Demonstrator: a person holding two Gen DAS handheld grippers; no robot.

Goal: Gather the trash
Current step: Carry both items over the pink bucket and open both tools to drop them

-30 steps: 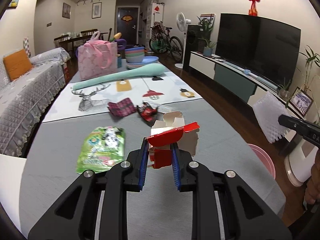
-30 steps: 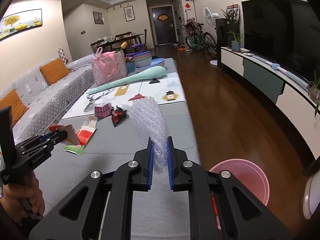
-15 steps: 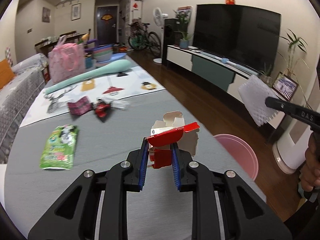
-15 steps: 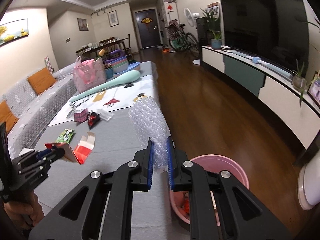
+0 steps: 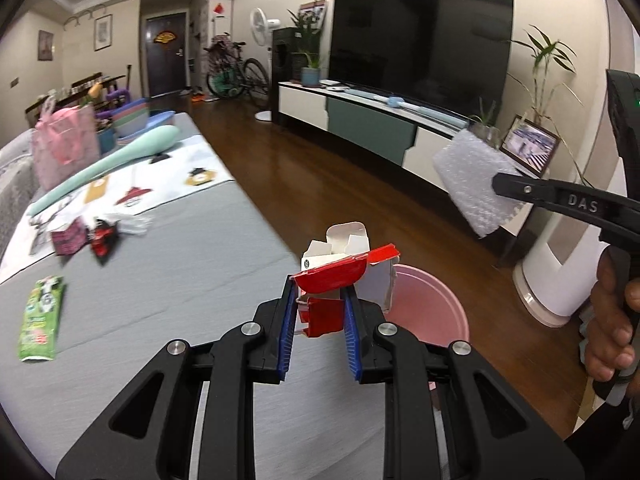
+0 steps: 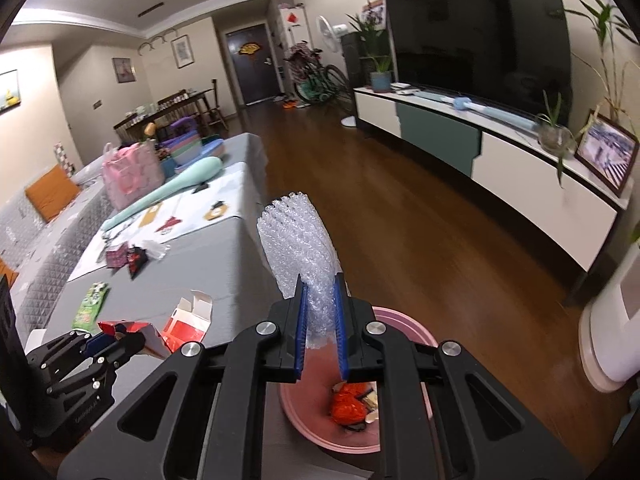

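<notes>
- Two pieces of trash are held: the left gripper is clamped on a torn red-and-white cardboard carton, its white flaps splayed upward, and the right gripper is closed on a crumpled sheet of clear bubble wrap that stands up from between the blue pads.
- Both hang near the round pink plastic bin on the wooden floor just off the end of the grey-covered bench.
- Farther back on the bench lie a green snack packet, a small dark red checked packet and a red-and-black wrapper.
- Only the right wrist view looks into the bin, where orange-red scraps lie; the left wrist view shows just its rim behind the carton.
</notes>
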